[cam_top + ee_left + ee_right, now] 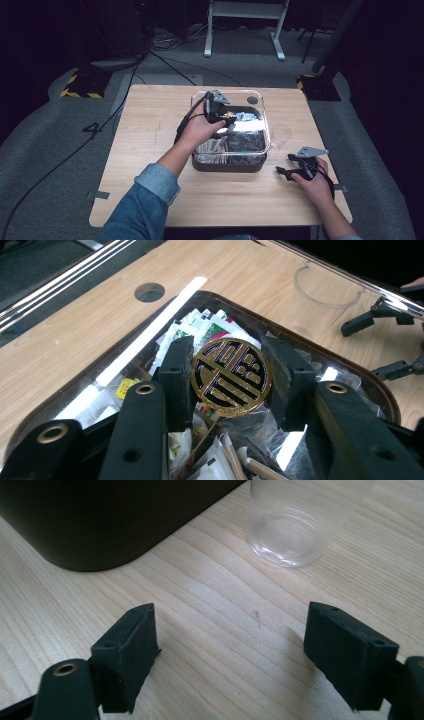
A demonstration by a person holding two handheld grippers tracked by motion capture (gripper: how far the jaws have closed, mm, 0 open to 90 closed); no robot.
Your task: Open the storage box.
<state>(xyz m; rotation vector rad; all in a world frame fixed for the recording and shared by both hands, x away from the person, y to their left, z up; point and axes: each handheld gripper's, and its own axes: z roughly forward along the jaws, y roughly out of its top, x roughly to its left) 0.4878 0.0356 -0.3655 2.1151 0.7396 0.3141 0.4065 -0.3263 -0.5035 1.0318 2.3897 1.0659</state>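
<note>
A round gold-and-black medallion [231, 377] is pinched at its edges between the black pads of my left gripper [230, 390]. That gripper [226, 118] hovers over a dark brown box [227, 165] under a clear lid [240, 95]. Inside the box [380, 390] lie paper packets [200, 327] and wooden sticks. My right gripper [284, 164] rests low on the table to the right of the box, open with nothing between its jaws. Looking along that gripper [230, 650], I see bare wood, with the box's corner [100, 520] to the left.
A clear plastic cup [281, 134] stands on the wooden table [150, 145] just right of the box, ahead of the right gripper; its base [295, 530] is close. The lid has a round hole [150, 291]. Cables and stands lie beyond the table's far edge.
</note>
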